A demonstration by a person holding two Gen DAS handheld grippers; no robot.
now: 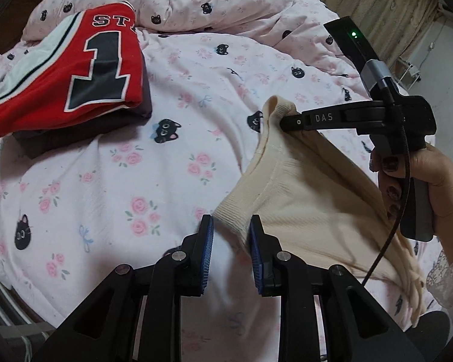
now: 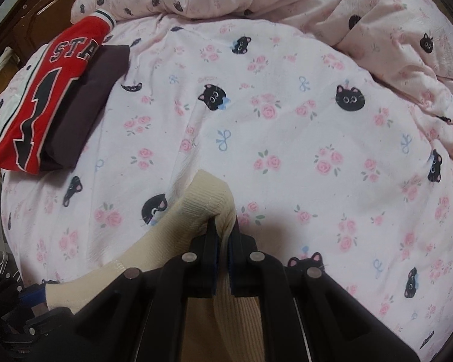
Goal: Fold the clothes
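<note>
Above the near part of the bed, the cream ribbed garment [image 1: 302,211] hangs between the two grippers, clear of the pink cat-print cover [image 1: 166,150] as far as can be judged. The knit appears light, soft and stretchy; it drapes in loose folds and will sag wherever it is unsupported, so it cannot be pushed into shape and must be laid flat under light tension. Its ribbed band [image 2: 208,202] is the thickest, firmest edge and the most dependable place to grip. The right gripper [image 2: 223,235] is clamped on this band, fabric pinched between its pads. The left gripper [image 1: 231,238] stands with jaws apart, the band's lower corner lying between the blue pads [image 1: 207,253] but not pinched. Closing on that corner would give a second hold on the same edge. At the far left, a folded red jersey [image 1: 75,72] rests on a folded dark garment [image 2: 93,105], well apart from the work area.
</note>
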